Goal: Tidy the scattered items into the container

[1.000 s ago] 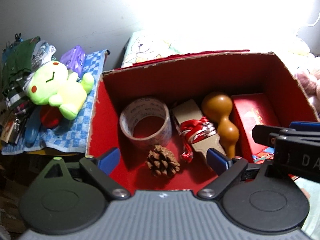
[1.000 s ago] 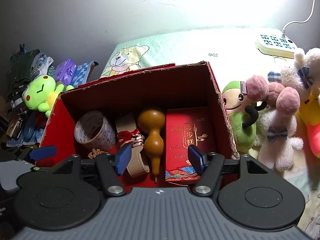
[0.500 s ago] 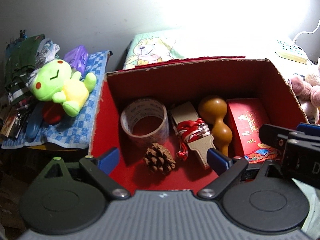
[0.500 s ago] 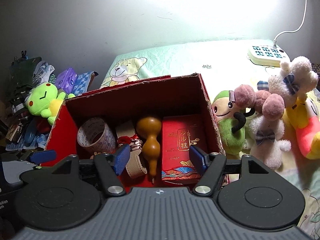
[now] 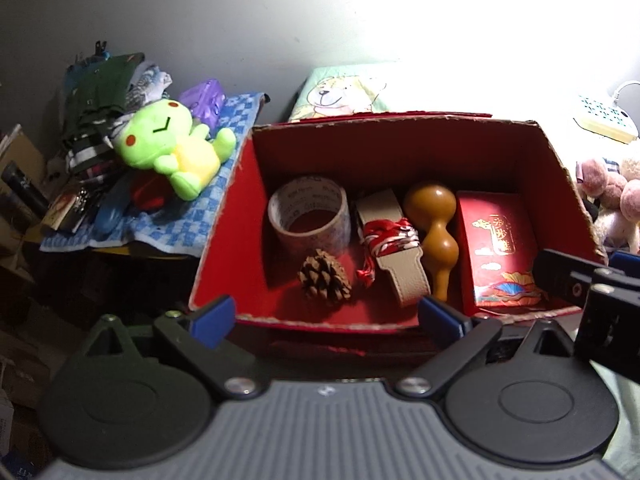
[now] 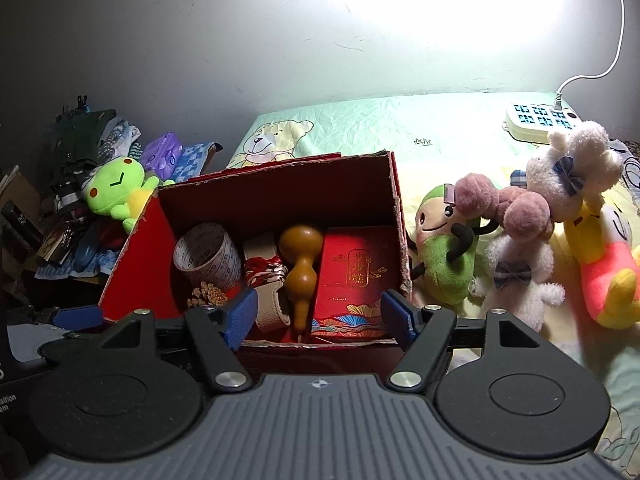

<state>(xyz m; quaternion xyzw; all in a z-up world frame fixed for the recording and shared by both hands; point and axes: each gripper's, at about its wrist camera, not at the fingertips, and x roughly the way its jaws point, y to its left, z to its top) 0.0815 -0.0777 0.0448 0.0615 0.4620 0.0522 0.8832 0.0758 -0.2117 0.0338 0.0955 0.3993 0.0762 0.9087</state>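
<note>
Bedsheet and bright wall frame my two empty grippers: the left gripper (image 5: 326, 316) and right gripper (image 6: 320, 316) are both spreading their jaws with nothing between them, hanging over the near edge of the red box (image 5: 224, 240). Tape roll (image 5: 308, 218), pinecone (image 5: 325, 278), gourd (image 5: 434, 232) and red packet (image 5: 496, 248) already lie inside. I'd lift clear of the rim before swinging toward the plush toys (image 6: 448, 252) beside it.

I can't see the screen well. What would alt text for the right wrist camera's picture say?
An open red box on a bed holds a tape roll, pine cone, strap, brown gourd and red packet. The right gripper hangs before it, its jaws opening on nothing. Plush toys lie right of the box.
</note>
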